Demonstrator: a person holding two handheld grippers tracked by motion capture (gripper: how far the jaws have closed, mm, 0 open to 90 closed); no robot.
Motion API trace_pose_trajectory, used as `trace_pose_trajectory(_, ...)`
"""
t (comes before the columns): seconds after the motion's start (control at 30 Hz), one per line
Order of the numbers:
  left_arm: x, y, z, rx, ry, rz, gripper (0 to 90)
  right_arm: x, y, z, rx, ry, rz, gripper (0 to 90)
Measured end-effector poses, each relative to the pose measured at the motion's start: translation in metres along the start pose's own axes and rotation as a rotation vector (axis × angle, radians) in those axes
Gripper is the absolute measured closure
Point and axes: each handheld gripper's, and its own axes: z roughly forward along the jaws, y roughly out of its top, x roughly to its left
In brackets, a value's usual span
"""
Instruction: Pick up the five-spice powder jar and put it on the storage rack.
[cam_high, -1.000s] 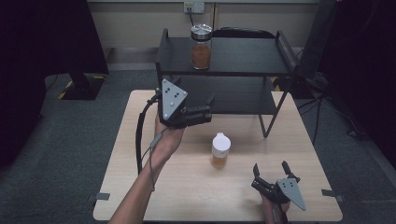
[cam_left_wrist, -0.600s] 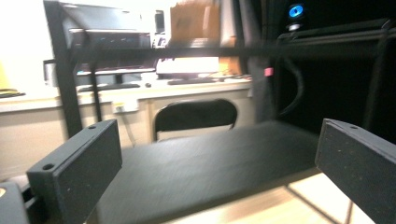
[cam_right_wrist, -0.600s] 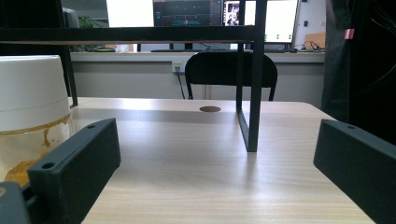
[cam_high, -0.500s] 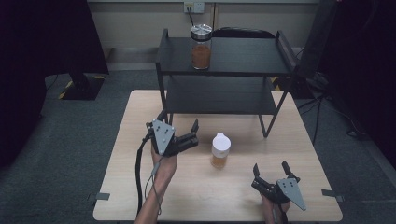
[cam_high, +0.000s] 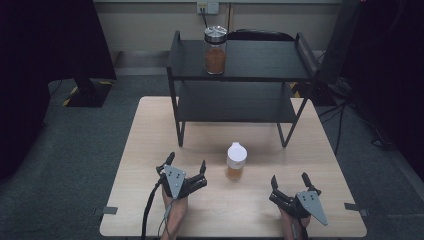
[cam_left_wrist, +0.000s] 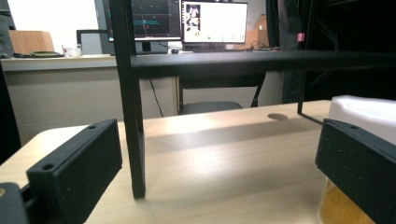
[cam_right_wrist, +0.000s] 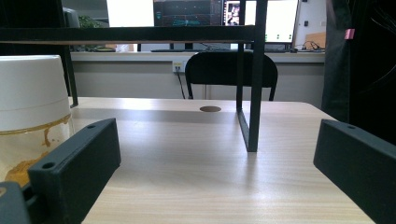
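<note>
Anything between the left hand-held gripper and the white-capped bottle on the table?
Nothing visible. The left hand-held gripper sits open on the table, with bare tabletop between it and the white-capped bottle just to its right. The shelf rack's front leg stands farther back, off that path.

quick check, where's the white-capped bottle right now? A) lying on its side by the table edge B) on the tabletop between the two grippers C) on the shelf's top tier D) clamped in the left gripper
B: the white-capped bottle stands upright on the table, between the left gripper and the right gripper, both open and holding nothing; the jar is what sits on the shelf's top tier.
</note>
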Motion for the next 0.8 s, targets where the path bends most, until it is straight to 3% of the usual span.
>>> trace_pose_trajectory(0.13,0.007,-0.011,-0.007,0.013,-0.01,-0.026,0.0,0.0,0.0,0.0,0.0,0.0,0.0,0.0)
trace_pose_trajectory(0.23,0.009,-0.016,-0.011,0.042,0.011,-0.024,0.0,0.0,0.0,0.0,0.0,0.0,0.0,0.0)
trace_pose_trajectory(0.33,0.012,-0.022,-0.015,0.042,0.012,-0.051,0.0,0.0,0.0,0.0,0.0,0.0,0.0,0.0)
trace_pose_trajectory(0.47,0.01,-0.029,-0.017,0.037,0.023,-0.032,0.0,0.0,0.0,0.0,0.0,0.0,-0.001,0.0)
trace_pose_trajectory(0.67,0.012,-0.033,-0.017,0.024,0.025,-0.063,0.0,0.0,0.0,0.0,0.0,-0.001,-0.002,0.0)
trace_pose_trajectory(0.8,0.006,-0.039,-0.02,-0.008,0.04,-0.027,0.0,0.0,0.0,0.0,0.0,0.0,-0.001,0.0)
